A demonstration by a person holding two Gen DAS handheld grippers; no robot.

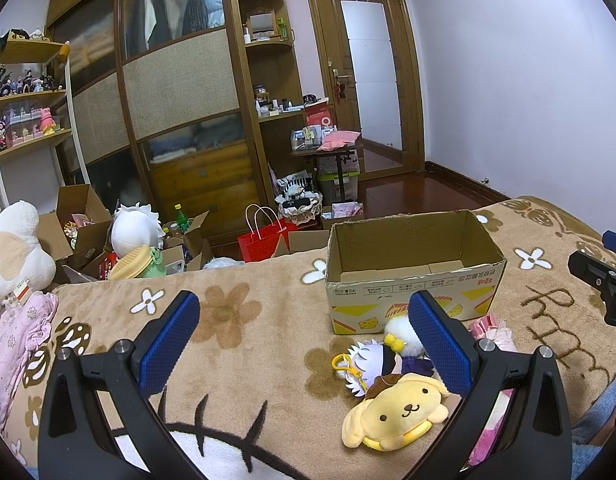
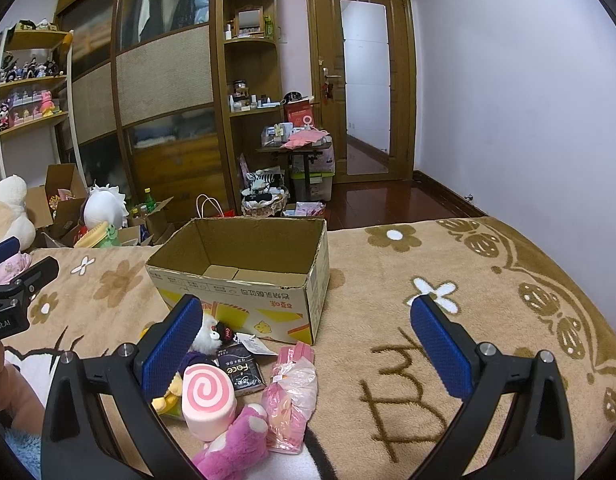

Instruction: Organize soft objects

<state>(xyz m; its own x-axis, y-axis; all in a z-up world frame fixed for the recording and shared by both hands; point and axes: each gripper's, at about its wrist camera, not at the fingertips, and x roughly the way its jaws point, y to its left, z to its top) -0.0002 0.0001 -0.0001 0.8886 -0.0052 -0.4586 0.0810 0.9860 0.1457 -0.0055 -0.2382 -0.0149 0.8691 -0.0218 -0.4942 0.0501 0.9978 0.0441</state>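
An empty cardboard box point(image 1: 414, 268) stands open on the brown flowered blanket point(image 1: 247, 332); it also shows in the right wrist view point(image 2: 243, 276). In front of it lies a heap of soft toys: a yellow dog plush point(image 1: 396, 410), a white-haired doll keychain point(image 1: 372, 360), a pink swirl roll plush point(image 2: 207, 398), a pink paw plush point(image 2: 235, 444) and a pink bagged item point(image 2: 291, 396). My left gripper point(image 1: 303, 340) is open and empty, left of the heap. My right gripper point(image 2: 308, 344) is open and empty above the heap's right side.
A pink floral cushion point(image 1: 15, 344) and a white plush point(image 1: 11, 252) lie at the bed's left. Beyond the bed edge stand open boxes with clutter point(image 1: 119, 244), a red bag point(image 1: 263, 240), a wardrobe point(image 1: 179, 100) and a door point(image 1: 368, 76).
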